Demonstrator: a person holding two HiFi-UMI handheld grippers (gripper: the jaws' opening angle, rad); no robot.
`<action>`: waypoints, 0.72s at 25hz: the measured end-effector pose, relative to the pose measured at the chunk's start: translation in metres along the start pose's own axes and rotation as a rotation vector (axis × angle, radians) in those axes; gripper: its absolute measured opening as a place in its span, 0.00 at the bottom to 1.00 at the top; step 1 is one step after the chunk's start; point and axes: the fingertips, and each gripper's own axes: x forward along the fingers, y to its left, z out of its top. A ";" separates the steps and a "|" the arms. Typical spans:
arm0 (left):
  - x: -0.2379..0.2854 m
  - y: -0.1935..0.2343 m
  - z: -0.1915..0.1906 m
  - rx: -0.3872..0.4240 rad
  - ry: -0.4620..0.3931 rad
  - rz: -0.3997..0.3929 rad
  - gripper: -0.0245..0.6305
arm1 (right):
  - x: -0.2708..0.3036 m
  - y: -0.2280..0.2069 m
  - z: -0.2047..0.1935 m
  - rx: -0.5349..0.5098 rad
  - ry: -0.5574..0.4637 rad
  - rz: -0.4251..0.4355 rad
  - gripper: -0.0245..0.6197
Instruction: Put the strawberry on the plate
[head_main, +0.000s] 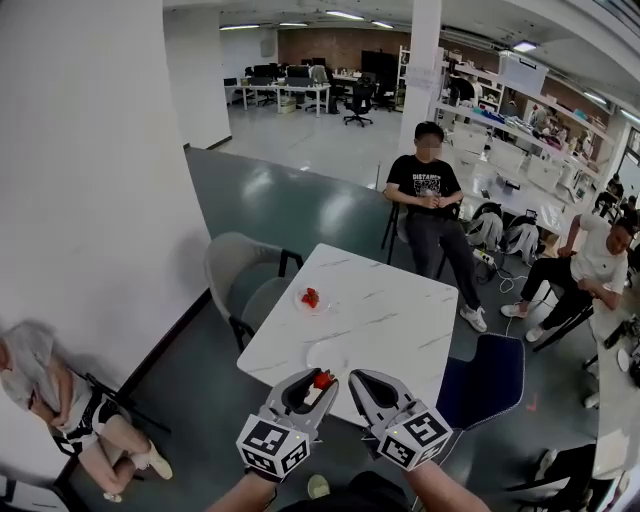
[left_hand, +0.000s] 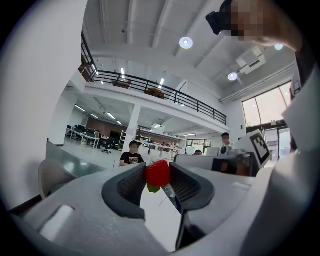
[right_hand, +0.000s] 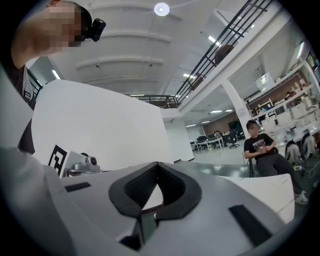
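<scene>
A red strawberry (head_main: 322, 380) with a green leaf is pinched between the jaws of my left gripper (head_main: 320, 386), held over the near edge of the white marble table (head_main: 390, 320). In the left gripper view the strawberry (left_hand: 158, 173) sits at the jaw tips of the left gripper (left_hand: 158, 181). Further along the table, a clear plate (head_main: 298, 304) holds another strawberry (head_main: 310, 297). My right gripper (head_main: 362, 386) hangs beside the left one, and the right gripper (right_hand: 157, 166) has its jaws closed together with nothing between them.
A grey chair (head_main: 240, 272) stands at the table's left side and a blue chair (head_main: 492, 376) at its near right. One person (head_main: 432, 200) sits beyond the table, another (head_main: 592, 262) at the right, and a third (head_main: 50, 390) by the white wall on the left.
</scene>
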 end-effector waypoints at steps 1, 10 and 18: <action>0.003 0.005 -0.001 -0.001 0.004 -0.004 0.27 | 0.005 -0.004 -0.001 0.004 0.001 -0.008 0.04; 0.046 0.054 -0.021 -0.013 0.042 0.007 0.27 | 0.055 -0.047 -0.012 0.035 0.009 -0.004 0.04; 0.104 0.098 -0.048 -0.026 0.086 0.052 0.27 | 0.105 -0.105 -0.025 0.050 0.033 0.038 0.04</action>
